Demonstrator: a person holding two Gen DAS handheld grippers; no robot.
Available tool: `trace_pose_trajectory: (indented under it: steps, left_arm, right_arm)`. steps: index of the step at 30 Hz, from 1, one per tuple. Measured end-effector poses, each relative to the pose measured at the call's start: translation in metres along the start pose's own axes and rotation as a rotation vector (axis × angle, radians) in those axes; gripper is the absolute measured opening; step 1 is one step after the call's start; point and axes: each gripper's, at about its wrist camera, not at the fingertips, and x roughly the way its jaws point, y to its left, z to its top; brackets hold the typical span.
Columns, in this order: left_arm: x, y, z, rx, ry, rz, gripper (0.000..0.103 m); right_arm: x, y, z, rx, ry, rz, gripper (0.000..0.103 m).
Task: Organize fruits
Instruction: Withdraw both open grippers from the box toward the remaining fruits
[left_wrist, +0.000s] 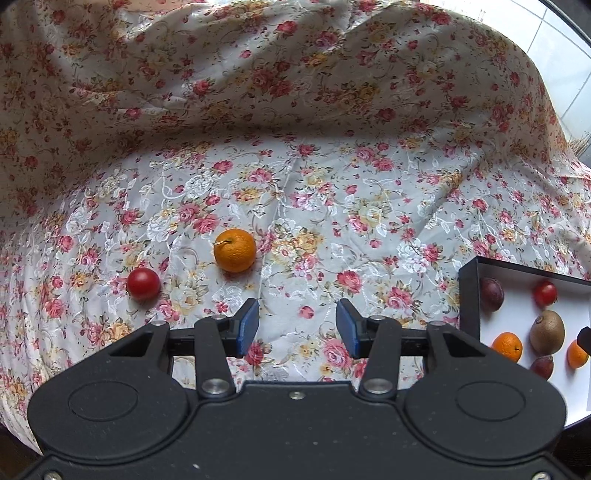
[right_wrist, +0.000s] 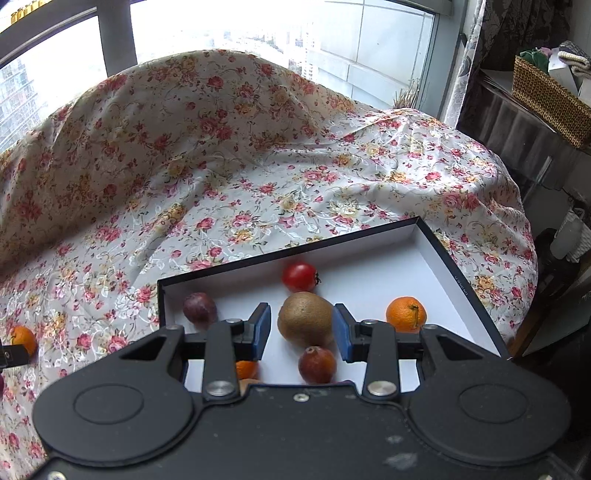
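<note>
The left hand-held gripper (left_wrist: 297, 326) hangs over the flowered cloth (left_wrist: 295, 192) on the bench with its blue pads apart and nothing between them. Just ahead of it and a little to its left lies an orange (left_wrist: 235, 250), and further left a red tomato (left_wrist: 143, 283), both loose on the cloth. Off to its right stands the black box (left_wrist: 468, 295) with its white floor.

The right hand-held gripper (right_wrist: 300, 328) is over that box (right_wrist: 458, 275), its pads apart. A kiwi (right_wrist: 305, 318) sits between them, though I cannot tell whether they touch it. Beyond the kiwi lies a tomato (right_wrist: 300, 276); to the right an orange (right_wrist: 405, 314); to the left a dark plum (right_wrist: 199, 307); nearer, a reddish fruit (right_wrist: 317, 364).
</note>
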Motion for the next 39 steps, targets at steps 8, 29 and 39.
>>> trace_pose_trajectory:
  steps: [8,29,39]
  left_arm:
    - [0.004,0.059,0.001,-0.119,0.022,0.037,0.055]
    - [0.025,0.165,0.014,-0.269,0.061,0.153,0.055]
    - [0.039,0.163,0.015,-0.209,0.091,0.184,0.055]
  right_arm:
    - [0.002,0.064,-0.003,-0.054,0.04,0.119,0.039]
    - [0.039,0.231,-0.018,-0.196,0.233,0.351,0.039]
    - [0.055,0.284,-0.01,-0.216,0.288,0.44,0.039]
